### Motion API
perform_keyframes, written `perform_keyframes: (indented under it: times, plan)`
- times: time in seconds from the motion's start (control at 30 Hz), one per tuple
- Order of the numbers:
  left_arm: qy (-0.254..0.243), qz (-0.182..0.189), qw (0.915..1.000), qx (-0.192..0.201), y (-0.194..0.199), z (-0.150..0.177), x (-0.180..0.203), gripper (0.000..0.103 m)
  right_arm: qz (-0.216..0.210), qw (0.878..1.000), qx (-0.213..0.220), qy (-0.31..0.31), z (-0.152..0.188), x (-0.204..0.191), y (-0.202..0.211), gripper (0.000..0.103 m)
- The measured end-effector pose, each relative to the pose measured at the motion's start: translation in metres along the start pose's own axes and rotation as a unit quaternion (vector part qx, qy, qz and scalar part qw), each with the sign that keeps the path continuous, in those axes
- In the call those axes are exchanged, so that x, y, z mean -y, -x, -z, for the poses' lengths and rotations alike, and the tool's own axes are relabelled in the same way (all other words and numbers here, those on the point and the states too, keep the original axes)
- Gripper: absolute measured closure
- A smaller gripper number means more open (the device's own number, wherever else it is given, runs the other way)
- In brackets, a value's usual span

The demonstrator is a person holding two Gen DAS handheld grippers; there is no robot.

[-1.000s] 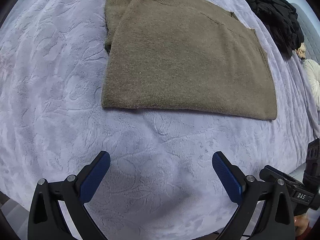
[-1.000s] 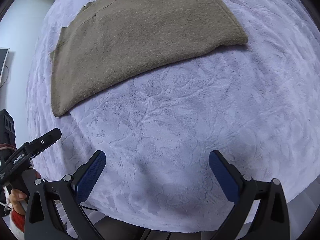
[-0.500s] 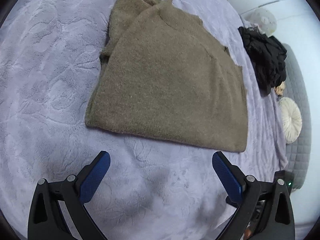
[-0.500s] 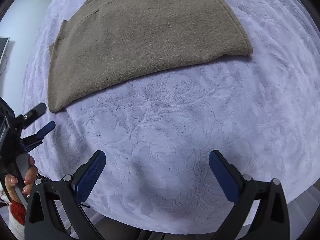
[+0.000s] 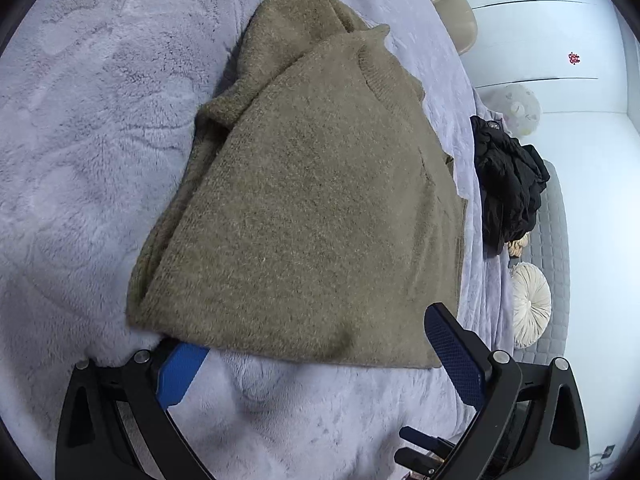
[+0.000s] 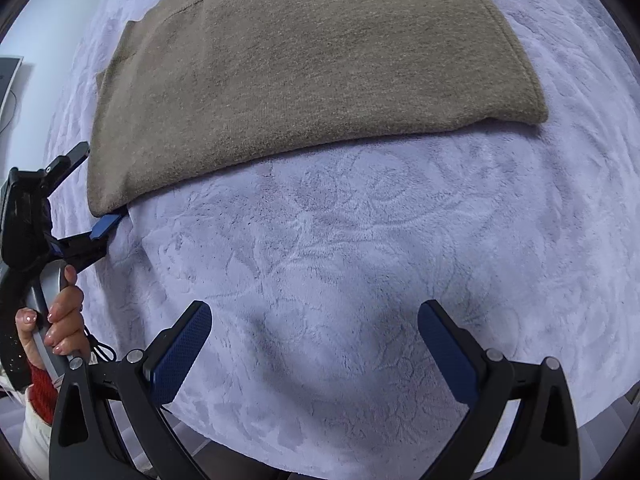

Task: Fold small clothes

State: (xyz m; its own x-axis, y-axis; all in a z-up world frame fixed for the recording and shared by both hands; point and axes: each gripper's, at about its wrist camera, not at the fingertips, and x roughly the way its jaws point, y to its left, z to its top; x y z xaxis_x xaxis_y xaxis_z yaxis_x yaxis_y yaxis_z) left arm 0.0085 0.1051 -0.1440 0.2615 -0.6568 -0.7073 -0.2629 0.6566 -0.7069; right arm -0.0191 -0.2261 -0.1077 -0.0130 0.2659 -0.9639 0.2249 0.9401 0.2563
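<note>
The folded olive-brown knit sweater (image 5: 312, 200) lies flat on the lavender plush bed cover (image 5: 80, 120). The left gripper (image 5: 316, 356) has its fingers wide apart at the near hem, one blue pad tucked under the corner. The right gripper (image 6: 316, 344), fingers also apart, hovers over bare cover, the sweater well ahead of it.

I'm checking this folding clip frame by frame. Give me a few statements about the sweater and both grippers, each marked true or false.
1. The left gripper has one finger tucked under the sweater hem. True.
2. The right gripper is shut on the sweater. False: its jaws stand open over bare blanket, apart from the sweater.
3. The sweater is brown. True.
4. The black clothing lies on top of the sweater. False: it lies apart, beyond the sweater's far edge.
5. A hand holds the left gripper's handle. True.
</note>
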Motion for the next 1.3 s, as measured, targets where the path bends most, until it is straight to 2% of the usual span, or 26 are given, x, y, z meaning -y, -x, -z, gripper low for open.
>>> perform_keyframes:
  times: [0.1,0.23,0.33,0.47,0.6,0.73,0.83,0.9,0.93,1.0,1.03,1.07,1.1,1.13,1.2,1.23,1.3]
  plan:
    - [0.004,-0.008,0.9998,0.015,-0.002,-0.004,0.006,0.001,0.000,1.000,0.000,0.008,-0.005,-0.007,-0.001,0.000]
    - [-0.059,-0.012,0.9970,0.050,0.009,-0.002,0.039,0.001,0.003,0.999,0.029,0.021,-0.019,-0.017,0.009,0.000]
    - [-0.086,-0.025,0.9945,0.055,0.004,-0.007,0.047,0.001,0.011,0.998,0.053,0.040,-0.036,-0.029,0.015,0.000]
    - [-0.057,-0.042,0.9964,0.047,-0.016,-0.020,0.025,0.001,0.012,0.996,0.063,0.057,-0.065,-0.045,0.005,0.000]
    - [-0.064,-0.043,0.9959,0.046,-0.024,-0.021,0.020,0.001,0.017,0.996,0.053,0.074,-0.085,-0.052,-0.015,0.000]
    - [-0.071,-0.048,0.9959,0.029,-0.032,-0.022,0.020,0.001,0.029,0.995,0.043,0.087,-0.090,-0.057,-0.029,0.000]
    - [-0.037,-0.043,0.9982,0.019,-0.033,-0.030,0.016,0.001,0.026,0.995,0.041,0.091,-0.089,-0.057,-0.029,0.000]
    - [-0.021,-0.050,0.9981,0.029,-0.029,-0.031,0.017,0.003,0.022,0.995,0.041,0.091,-0.091,-0.057,-0.029,0.000]
    - [-0.024,-0.066,0.9967,0.041,-0.026,-0.030,0.021,0.008,0.022,0.995,0.041,0.091,-0.091,-0.057,-0.029,0.000]
    - [-0.051,-0.123,0.9898,0.051,-0.026,-0.025,0.031,0.034,0.020,0.995,0.040,0.090,-0.091,-0.056,-0.028,0.000]
    - [-0.069,-0.148,0.9848,0.058,-0.026,-0.022,0.037,0.041,0.020,0.995,0.040,0.089,-0.091,-0.056,-0.028,0.000]
    - [-0.088,-0.167,0.9797,0.067,-0.025,-0.018,0.042,0.055,0.018,0.995,0.039,0.089,-0.091,-0.054,-0.025,0.000]
    - [-0.103,-0.175,0.9765,0.073,-0.024,-0.016,0.047,0.073,0.016,0.995,0.036,0.089,-0.091,-0.052,-0.023,0.000]
    - [-0.124,-0.180,0.9724,0.082,-0.022,-0.013,0.054,0.082,0.012,0.995,0.034,0.089,-0.091,-0.049,-0.020,0.000]
    - [-0.160,-0.204,0.9606,0.099,-0.019,-0.009,0.067,0.090,0.001,0.996,0.032,0.082,-0.094,-0.043,-0.010,0.000]
    - [-0.189,-0.219,0.9508,0.111,-0.019,-0.005,0.076,0.090,-0.002,0.997,0.032,0.077,-0.096,-0.039,-0.004,0.000]
    - [-0.262,-0.255,0.9216,0.132,-0.022,0.006,0.094,0.090,-0.009,0.997,0.038,0.065,-0.104,-0.032,0.011,0.000]
